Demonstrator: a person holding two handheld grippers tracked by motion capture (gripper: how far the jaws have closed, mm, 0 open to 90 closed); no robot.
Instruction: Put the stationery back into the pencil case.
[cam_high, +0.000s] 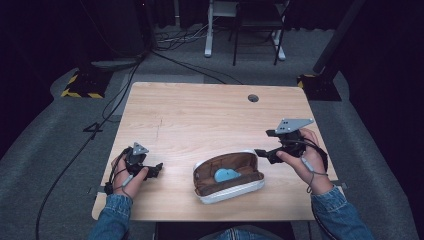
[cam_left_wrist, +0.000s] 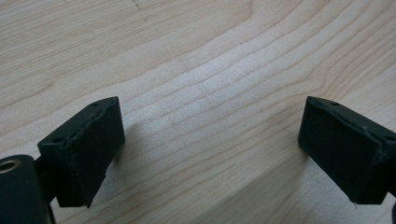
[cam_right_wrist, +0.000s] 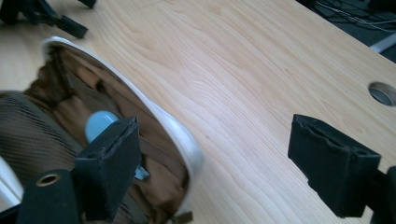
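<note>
The pouch (cam_high: 228, 176) lies unzipped at lower centre of the worktop (cam_high: 200, 115), a blue object (cam_high: 226, 174) inside. Both tools, left (cam_high: 156, 169) and right (cam_high: 260, 152), are spread and empty; nothing is grasped yet.

Your case (cam_high: 229, 176) lies open on the table (cam_high: 200, 115), near the front edge, right of centre. White hard shell, brown fabric lining, oval shape, long axis running left-right with the right end tilted slightly away from you. A small light-blue object (cam_high: 226, 174) sits inside, about mid-case, touching the lining. In the right gripper view the case (cam_right_wrist: 180, 135) shows its white rim and wrinkled brown lining, the blue object (cam_right_wrist: 98, 124) partly hidden.
</note>
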